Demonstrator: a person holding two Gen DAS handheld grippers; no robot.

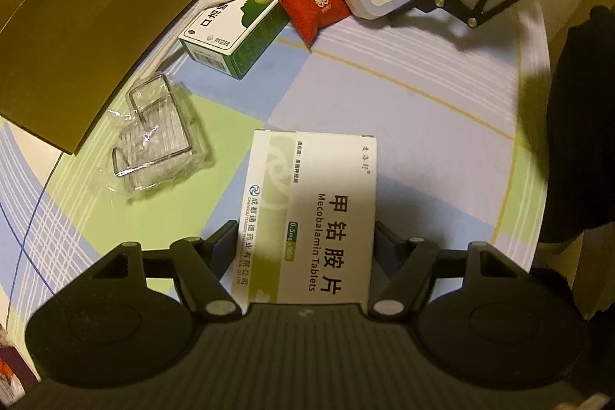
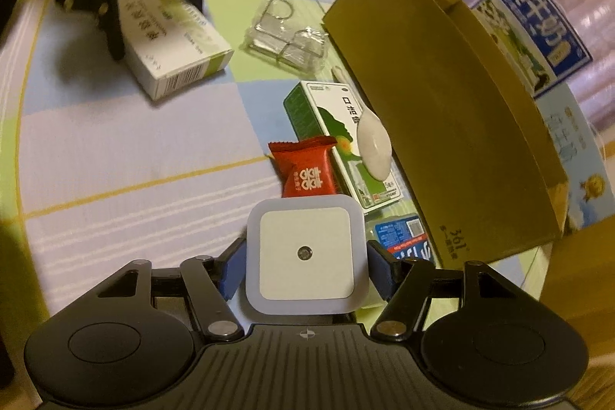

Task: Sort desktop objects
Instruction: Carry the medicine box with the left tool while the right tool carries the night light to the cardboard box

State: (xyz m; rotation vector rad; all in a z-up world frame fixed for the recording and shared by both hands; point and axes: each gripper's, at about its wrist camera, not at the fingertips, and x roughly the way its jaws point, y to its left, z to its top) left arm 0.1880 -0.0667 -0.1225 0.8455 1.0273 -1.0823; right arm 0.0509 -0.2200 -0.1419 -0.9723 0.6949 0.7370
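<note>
- Mecobalamin Tablets box (image 1: 311, 214), white and green, "0.5mg" readable on a green tab: seen at the bottom centre of the left wrist view, clamped between the fingers of the left gripper (image 1: 305, 237), whose jaws are closed onto its long sides.
- White square night light (image 2: 305, 252) with a small round sensor at its centre: seen at the bottom centre of the right wrist view, gripped between the blue-padded fingers of the right gripper (image 2: 305, 266), closed against its two sides.
- Red candy packet (image 2: 305, 168), white double-happiness character printed: just above the night light in that view, beside a green medicine box.
- Green medicine box (image 2: 342, 141), Chinese lettering and a head silhouette: white plastic spoon (image 2: 373, 141) laid across it.
- Blue-labelled flat case (image 2: 403, 235): lower right, lettering too blurred to read.
- Clear wrapped wire items (image 1: 153, 137): left of the left wrist view.
- Brown cardboard box (image 2: 442, 125), marked "361°": right side.
- Checked tablecloth (image 1: 384, 91), blue, green and lilac: under all items.
</note>
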